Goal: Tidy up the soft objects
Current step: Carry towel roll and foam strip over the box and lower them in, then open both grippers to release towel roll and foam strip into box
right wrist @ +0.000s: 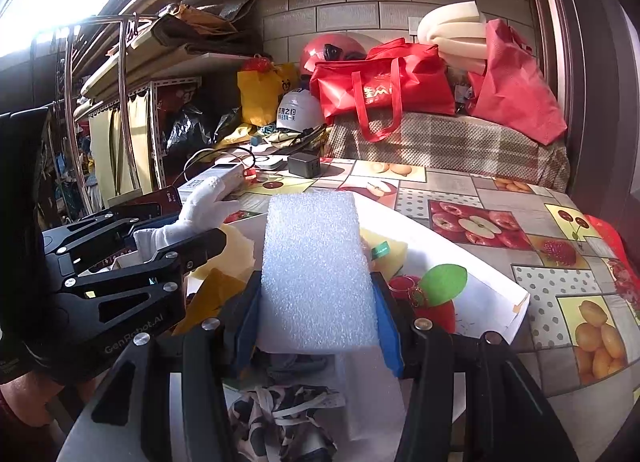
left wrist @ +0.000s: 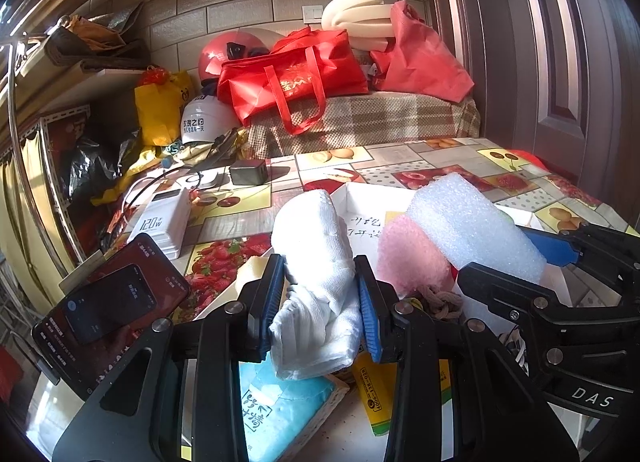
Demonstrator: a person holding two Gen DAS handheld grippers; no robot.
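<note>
Left gripper (left wrist: 322,304) fingers clamp a white knitted cotton glove (left wrist: 316,262); right gripper (right wrist: 316,318) fingers pinch a white rectangular foam block (right wrist: 316,270).

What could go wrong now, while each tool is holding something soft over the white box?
1. The left tool pinches the glove near one end; most of it sticks out forward, so it may sag or slip.
2. The right tool grips the foam only by its lower edges; a squeeze could dent it or let it pop out.
3. The two tools are very close over the box, so they might collide.
</note>
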